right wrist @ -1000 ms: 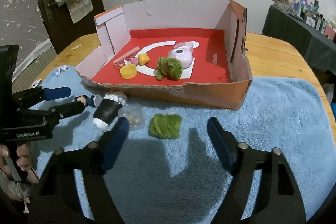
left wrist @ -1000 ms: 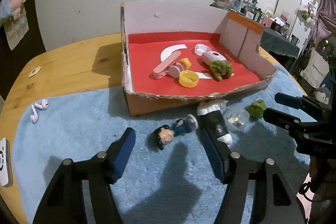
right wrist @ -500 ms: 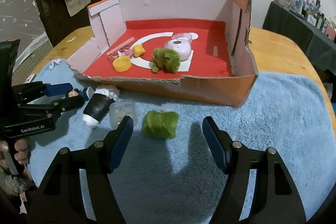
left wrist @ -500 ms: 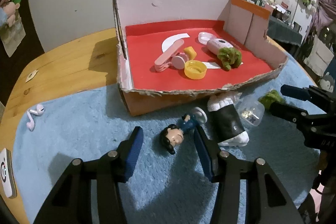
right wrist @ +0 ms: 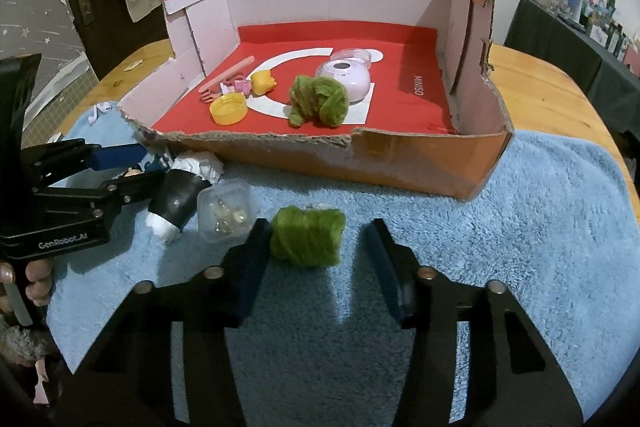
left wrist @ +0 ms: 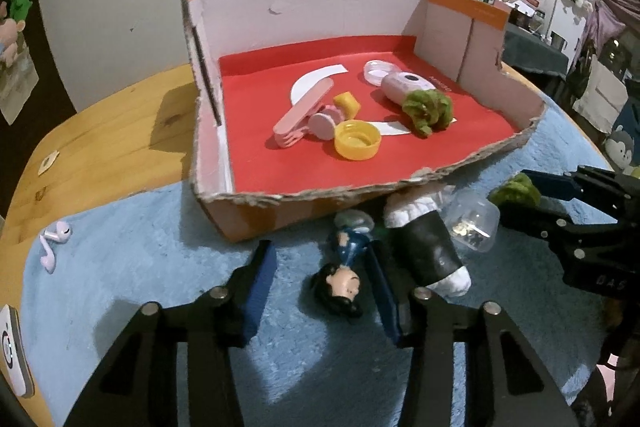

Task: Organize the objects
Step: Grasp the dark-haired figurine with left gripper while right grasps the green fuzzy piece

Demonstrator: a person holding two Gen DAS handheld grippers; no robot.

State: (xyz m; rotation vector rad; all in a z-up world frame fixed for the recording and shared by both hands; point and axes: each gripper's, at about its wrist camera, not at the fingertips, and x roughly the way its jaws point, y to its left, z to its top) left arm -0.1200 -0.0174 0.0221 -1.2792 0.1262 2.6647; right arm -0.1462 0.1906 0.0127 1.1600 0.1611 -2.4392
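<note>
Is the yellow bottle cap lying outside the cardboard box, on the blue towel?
No, the yellow bottle cap lies inside the cardboard box, on its red floor.

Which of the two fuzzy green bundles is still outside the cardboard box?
The green bundle lying on the blue towel, between the right gripper fingers. The other green bundle rests inside the cardboard box, on its red floor beside a pale pink case.

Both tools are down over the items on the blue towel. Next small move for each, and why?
Probably finish closing, then lift. The left tool, jaws just closing, straddles the doll, whose head sits against one pad with a gap at the other. The right tool, also just closing, brackets the green scrunchie, touching one side only. Neither looks gripped yet, and the box lies just ahead.
</note>
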